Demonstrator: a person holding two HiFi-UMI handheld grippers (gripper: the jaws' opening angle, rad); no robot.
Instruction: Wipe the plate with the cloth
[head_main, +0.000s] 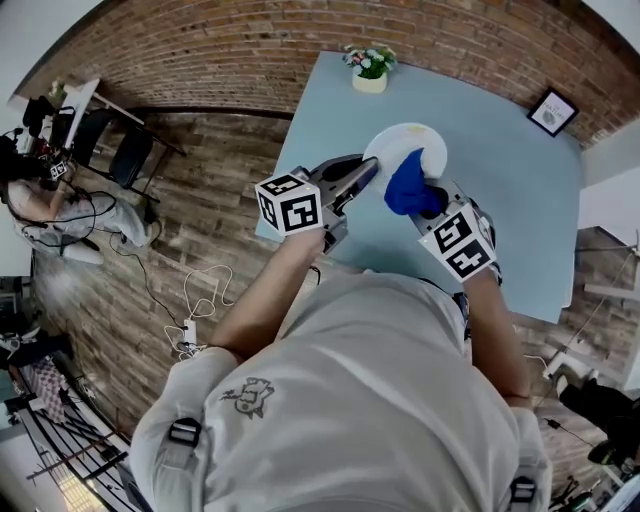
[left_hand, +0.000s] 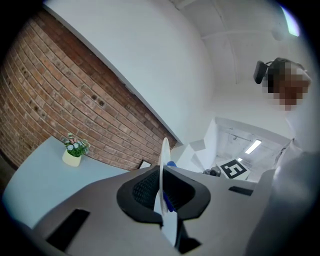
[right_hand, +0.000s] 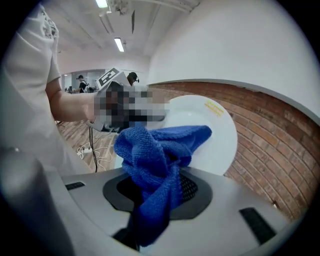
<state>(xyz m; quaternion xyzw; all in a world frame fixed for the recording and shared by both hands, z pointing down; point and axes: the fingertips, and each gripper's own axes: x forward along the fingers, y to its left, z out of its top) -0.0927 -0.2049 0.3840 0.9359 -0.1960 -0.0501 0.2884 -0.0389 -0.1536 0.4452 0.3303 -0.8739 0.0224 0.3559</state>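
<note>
Plate (head_main: 398, 146), rim clamped in left tongs (left_hand: 163, 196), faces cloth (right_hand: 156, 156) (blue).

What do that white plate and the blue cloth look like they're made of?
The plate looks like glazed ceramic, possibly melamine: smooth, even white, with a thin stiff edge. The cloth looks like microfibre or terry: fuzzy looped texture, soft bunched folds.

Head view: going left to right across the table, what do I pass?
In order: left gripper → plate → right gripper, shut on the cloth → picture frame. The flower pot sits above the plate, so it is left out.
</note>
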